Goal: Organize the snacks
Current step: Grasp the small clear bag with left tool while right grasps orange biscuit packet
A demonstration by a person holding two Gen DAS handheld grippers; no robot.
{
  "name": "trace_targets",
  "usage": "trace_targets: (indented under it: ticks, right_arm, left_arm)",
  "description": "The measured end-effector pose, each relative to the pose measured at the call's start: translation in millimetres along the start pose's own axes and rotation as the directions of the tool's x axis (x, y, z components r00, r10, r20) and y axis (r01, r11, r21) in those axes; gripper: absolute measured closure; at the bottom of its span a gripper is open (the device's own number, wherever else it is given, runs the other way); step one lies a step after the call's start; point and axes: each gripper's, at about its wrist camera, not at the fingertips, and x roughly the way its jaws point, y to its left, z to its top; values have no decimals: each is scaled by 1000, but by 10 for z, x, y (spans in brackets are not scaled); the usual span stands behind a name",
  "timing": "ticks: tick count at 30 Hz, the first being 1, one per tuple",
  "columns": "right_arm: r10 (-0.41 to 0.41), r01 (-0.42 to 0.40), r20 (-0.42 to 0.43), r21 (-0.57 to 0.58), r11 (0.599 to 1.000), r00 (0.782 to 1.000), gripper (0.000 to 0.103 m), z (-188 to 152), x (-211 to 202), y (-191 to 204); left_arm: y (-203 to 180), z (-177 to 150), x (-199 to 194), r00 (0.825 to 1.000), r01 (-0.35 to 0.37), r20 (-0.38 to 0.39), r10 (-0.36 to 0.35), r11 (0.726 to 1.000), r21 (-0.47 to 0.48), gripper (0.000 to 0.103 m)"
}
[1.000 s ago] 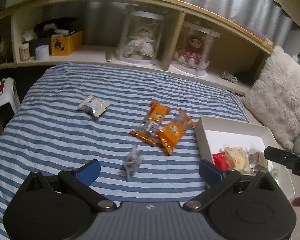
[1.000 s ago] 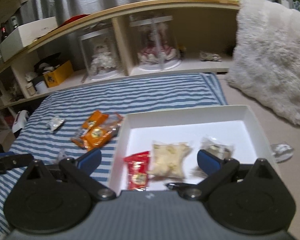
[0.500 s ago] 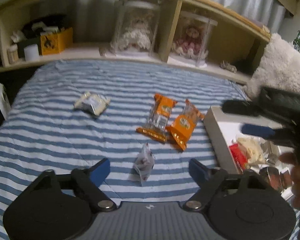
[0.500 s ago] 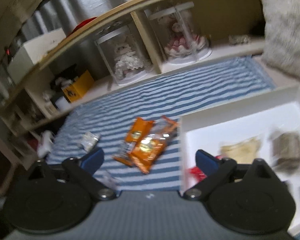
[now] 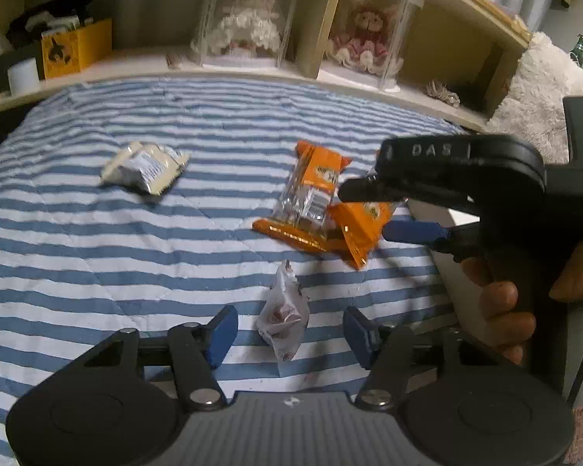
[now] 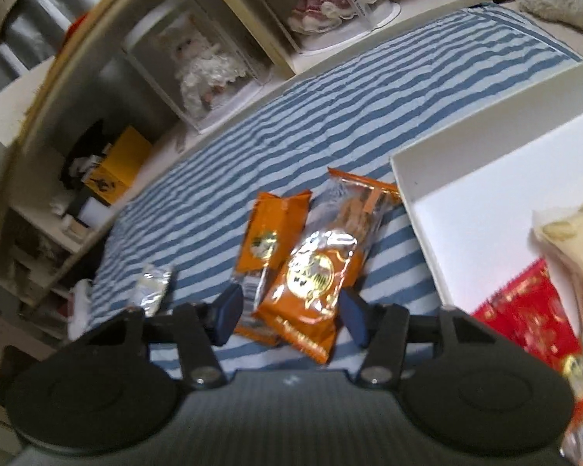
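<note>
Now right gripper has swung off box to 2 orange packs on bed; we judge next pick begins. Its jaws spread, straddling nearer pack, holding nothing. Left gripper has closed in on small wrapper, jaws spread either side, empty.

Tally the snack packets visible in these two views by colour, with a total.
Orange packets: 2
Silvery-white packets: 2
Red packet, in the white box: 1
Pale cream packet, in the box: 1
Total: 6
</note>
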Motion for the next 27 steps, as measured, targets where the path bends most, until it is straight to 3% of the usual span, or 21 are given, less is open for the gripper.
trace_targets:
  ticks: [9,12,15,20,23,25,27]
  right_arm:
    - [13,-13,2,89,996,1000,41,53,226,-79]
    - [66,-63,-4,255,965,998,36,66,243,-207]
    - [61,-36,-57,369,929,996,31,84,311,-270]
    - [56,-34,-35,458,888,998,30,24,352,-346]
    - [86,-68,-11,511,857,996,30,28,383,-424]
    - [102,-84,-6,523,848,995,31,42,420,-453]
    - [107,-86,-14,495,865,994,43,58,438,-441]
  left_arm:
    - [-44,-43,157,999,13,-34,-12,1000,25,53]
    - [-39,-51,150,999,-3,-44,4,1000,26,59]
    - [-37,-67,125,999,-10,-48,12,1000,27,62]
    - [10,-71,127,998,-21,-52,21,1000,8,75]
    - [46,-64,135,999,-10,-54,10,1000,-8,75]
    - [49,-58,135,999,-9,-53,8,1000,-9,75]
    - [66,-45,129,999,-10,-51,9,1000,-22,78]
